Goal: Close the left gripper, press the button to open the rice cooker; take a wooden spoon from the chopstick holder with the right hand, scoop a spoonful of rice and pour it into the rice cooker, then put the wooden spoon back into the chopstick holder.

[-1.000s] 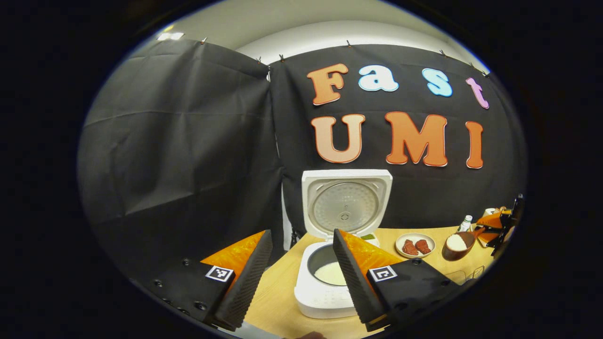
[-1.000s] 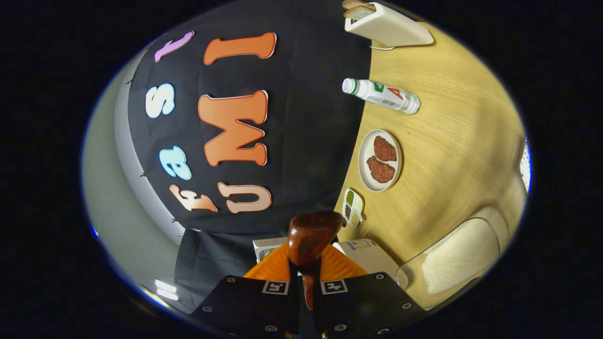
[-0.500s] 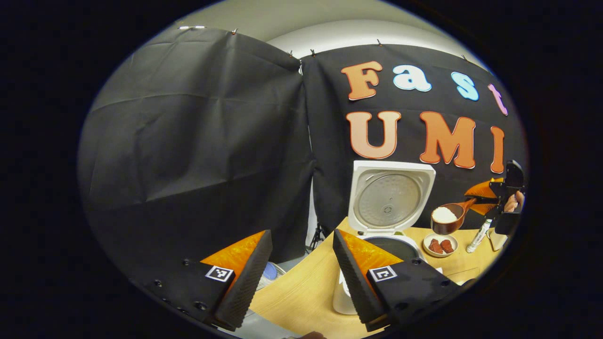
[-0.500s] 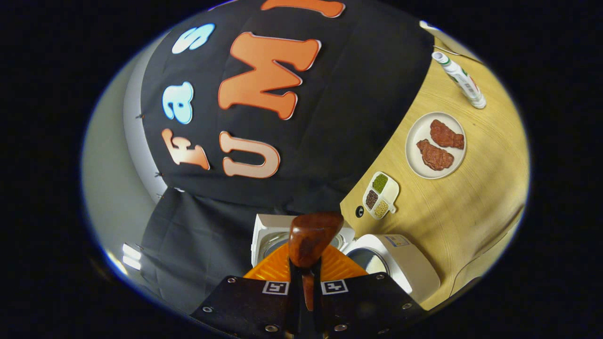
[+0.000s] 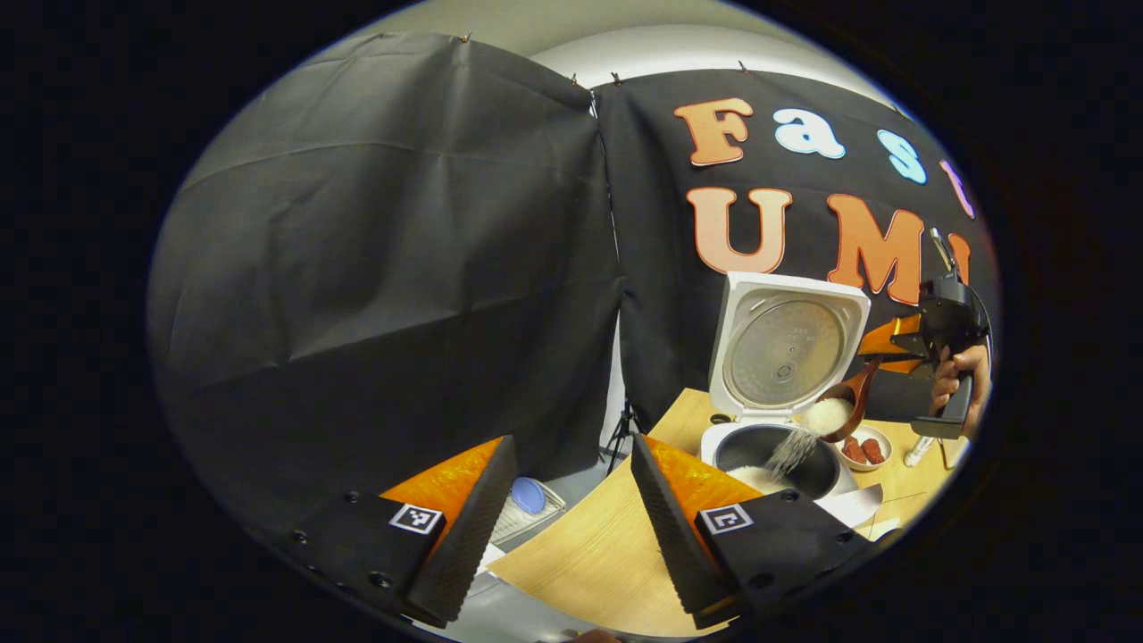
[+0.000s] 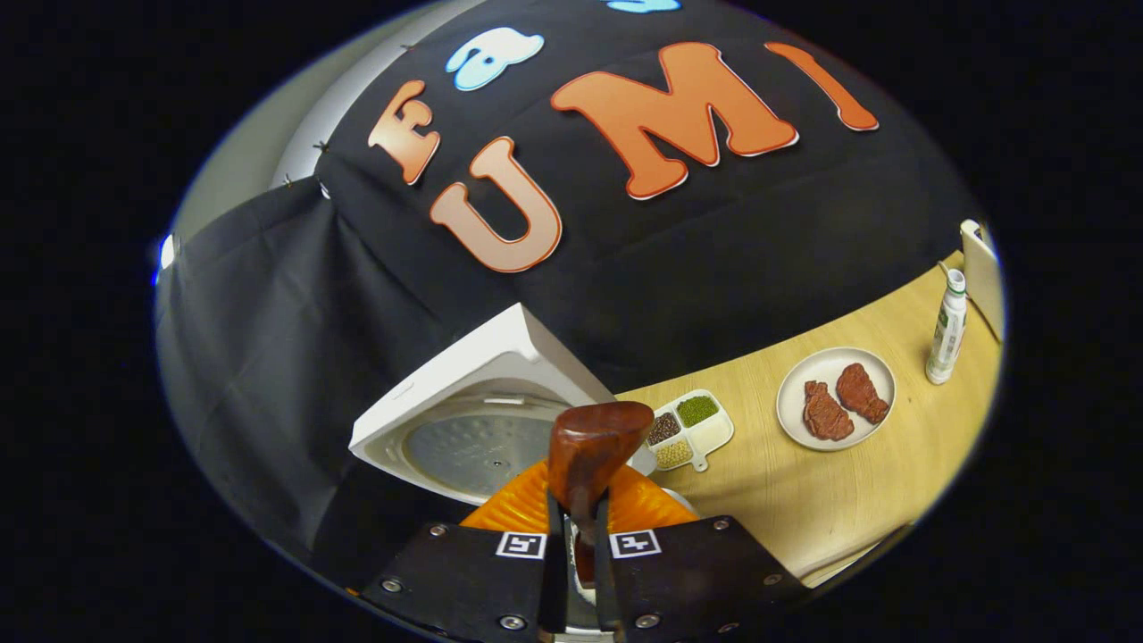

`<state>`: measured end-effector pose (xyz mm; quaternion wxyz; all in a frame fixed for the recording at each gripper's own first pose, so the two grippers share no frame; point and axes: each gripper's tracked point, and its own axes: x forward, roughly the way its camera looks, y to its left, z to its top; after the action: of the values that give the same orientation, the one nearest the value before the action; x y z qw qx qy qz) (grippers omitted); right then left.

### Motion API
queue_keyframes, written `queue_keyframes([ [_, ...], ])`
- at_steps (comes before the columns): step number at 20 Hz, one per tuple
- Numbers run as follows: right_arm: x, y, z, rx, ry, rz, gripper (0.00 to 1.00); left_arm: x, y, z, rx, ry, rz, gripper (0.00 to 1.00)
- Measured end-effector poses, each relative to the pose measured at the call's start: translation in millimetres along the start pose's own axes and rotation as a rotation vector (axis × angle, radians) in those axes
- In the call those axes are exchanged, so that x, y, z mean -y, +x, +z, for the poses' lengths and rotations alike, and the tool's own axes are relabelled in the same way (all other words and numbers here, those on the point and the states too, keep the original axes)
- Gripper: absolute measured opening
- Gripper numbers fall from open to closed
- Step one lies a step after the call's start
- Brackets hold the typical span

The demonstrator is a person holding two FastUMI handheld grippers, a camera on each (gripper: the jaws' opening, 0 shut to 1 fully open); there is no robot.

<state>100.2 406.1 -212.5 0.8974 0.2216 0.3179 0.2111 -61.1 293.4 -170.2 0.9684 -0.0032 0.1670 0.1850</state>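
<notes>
Rice (image 5: 791, 452) pours from wooden spoon (image 6: 589, 455) clamped in right jaws; left jaws open.

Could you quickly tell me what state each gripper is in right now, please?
Left gripper: open, holding nothing.
Right gripper: closed on the brown wooden spoon, which is pouring rice.

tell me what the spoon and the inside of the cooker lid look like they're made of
Wooden spoon: looks like dark reddish-brown wood with a polished finish, judging by its glossy highlights. Rice cooker lid: white casing, probably plastic, around a round grey inner plate that looks like dull, dimpled metal.
</notes>
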Motion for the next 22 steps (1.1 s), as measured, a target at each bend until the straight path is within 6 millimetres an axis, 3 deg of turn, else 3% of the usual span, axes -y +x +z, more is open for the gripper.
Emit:
queue_keyframes([
  [6, -10.3, -0.2, -10.0, 0.022, -0.189, -0.021, 0.12, -3.3, 6.2, -5.7, -0.021, 0.014, -0.023, 0.90],
  [12, -39.9, -11.1, -9.6, 0.075, -0.458, 0.006, 0.12, 9.1, 14.5, -0.1, -0.009, 0.041, -0.070, 0.89],
  [17, -63.6, -23.0, -11.1, 0.126, -0.652, 0.030, 0.12, 9.9, 11.5, -1.6, -0.009, 0.044, -0.072, 0.90],
  [22, -90.0, -37.3, -13.2, 0.192, -0.855, 0.098, 0.12, 12.9, -1.9, 9.7, 0.024, 0.049, -0.031, 0.90],
])
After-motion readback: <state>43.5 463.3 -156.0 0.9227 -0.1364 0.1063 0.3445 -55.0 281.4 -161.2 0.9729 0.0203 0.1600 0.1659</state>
